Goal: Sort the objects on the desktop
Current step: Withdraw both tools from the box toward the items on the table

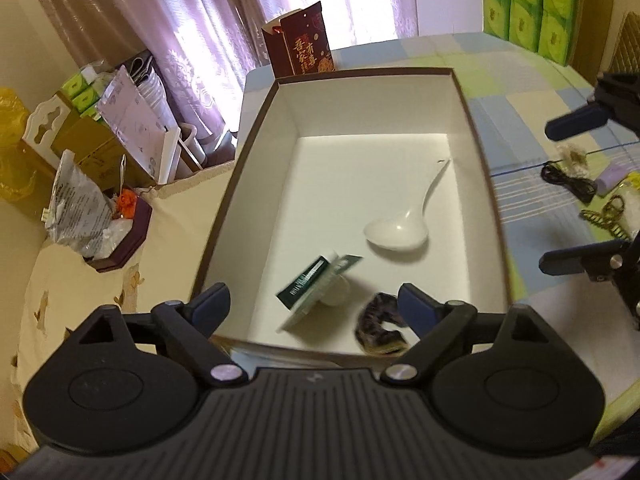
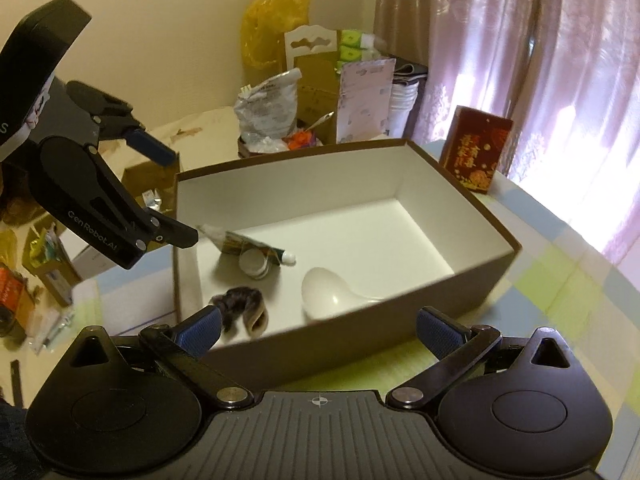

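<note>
over the box's near end, left gripper hangs with jaws spread wide, nothing between them. right gripper sits just outside the box's long side, jaws equally wide, also holding nothing.

box is brown outside, white inside, lying on a checked cloth. inside, all toward the near end: white spoon, bowl up, handle pointing to the far end; green tube tilted, resting on a small round white jar; dark scrunchie in the near corner beside the left gripper's right finger. far half of the box floor is bare.

on the cloth at the right edge, outside the box: black cable, purple block, brass clip. red carton stands behind the box's far end.
</note>
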